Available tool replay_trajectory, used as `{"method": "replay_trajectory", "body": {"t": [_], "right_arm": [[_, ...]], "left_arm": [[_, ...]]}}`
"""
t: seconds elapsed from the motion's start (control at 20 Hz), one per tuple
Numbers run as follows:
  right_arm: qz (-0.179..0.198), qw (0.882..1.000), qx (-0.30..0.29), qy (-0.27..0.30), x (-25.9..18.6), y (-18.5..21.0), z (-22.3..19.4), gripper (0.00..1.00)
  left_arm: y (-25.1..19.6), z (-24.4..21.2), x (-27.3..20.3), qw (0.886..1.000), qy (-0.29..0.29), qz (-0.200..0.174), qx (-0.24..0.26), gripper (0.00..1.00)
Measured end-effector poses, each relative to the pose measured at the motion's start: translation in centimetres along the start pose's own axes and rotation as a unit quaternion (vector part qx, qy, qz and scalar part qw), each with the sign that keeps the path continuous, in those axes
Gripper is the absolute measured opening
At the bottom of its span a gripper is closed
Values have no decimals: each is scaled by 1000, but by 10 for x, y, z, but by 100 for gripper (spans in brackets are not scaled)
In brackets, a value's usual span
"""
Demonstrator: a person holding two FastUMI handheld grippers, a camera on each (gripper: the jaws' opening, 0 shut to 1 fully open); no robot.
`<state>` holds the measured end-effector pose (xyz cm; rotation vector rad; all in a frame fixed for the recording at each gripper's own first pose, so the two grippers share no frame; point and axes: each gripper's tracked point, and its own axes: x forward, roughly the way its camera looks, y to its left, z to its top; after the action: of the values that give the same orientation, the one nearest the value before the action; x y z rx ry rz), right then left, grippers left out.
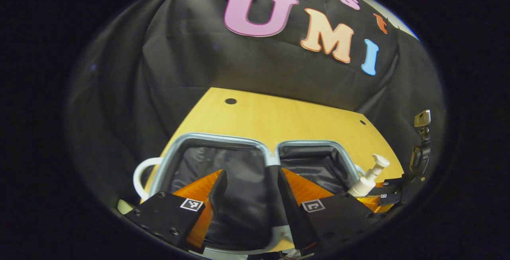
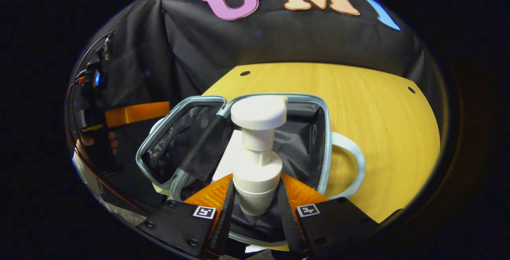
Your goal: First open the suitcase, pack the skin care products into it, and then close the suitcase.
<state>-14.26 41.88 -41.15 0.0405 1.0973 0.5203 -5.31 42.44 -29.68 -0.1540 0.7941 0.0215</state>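
In the left gripper view, the left gripper [image 1: 252,190] is at the bottom centre of the frame, with its two fingers spread wide apart and nothing between them. It points forward and down over the open suitcase [image 1: 255,148], whose two halves lie flat side by side on the wooden table [image 1: 287,116], both showing dark lining. A white handle [image 1: 140,174] curves out at the lower left of the case.

At the lower right of this frame, the right gripper [image 1: 368,190] comes in from the right edge and holds a white pump bottle [image 1: 368,178] above the right half of the case.

In the right gripper view, the right gripper [image 2: 255,200] is at the bottom centre, and both fingers press on the body of the pump bottle [image 2: 257,164], which stands upright between them, its pump head towards the top. The open suitcase [image 2: 324,132] is behind and below the bottle. A flat white item [image 2: 227,160] lies inside the case, partly hidden by the bottle; what it is I cannot tell. At the left of this frame, a hand [image 2: 97,142] grips the other tool's handle.
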Motion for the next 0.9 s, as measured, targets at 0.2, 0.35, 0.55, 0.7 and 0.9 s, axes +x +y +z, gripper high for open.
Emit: {"method": "replay_trajectory", "body": {"t": [0.2, 0.35, 0.55, 0.7, 0.9], "right_arm": [[-46, 999, 10, -12, 19, -7, 16, 59], [-89, 996, 9, -3, 37, -22, 14, 58], [-103, 994, 20, 0, 45, -25, 14, 66], [-108, 994, 17, -19, 43, -24, 24, 82], [-109, 992, 21, -61, 30, -23, 46, 92]], "left_arm": [[68, -6, -6, 999, 16, 31, -30, 75], [113, -15, -7, 997, 28, 61, -47, 75], [159, -31, -3, 993, 52, 89, -55, 75], [178, -41, 7, 990, 69, 98, -68, 80], [201, -53, 23, 987, 93, 109, -76, 75]]}}
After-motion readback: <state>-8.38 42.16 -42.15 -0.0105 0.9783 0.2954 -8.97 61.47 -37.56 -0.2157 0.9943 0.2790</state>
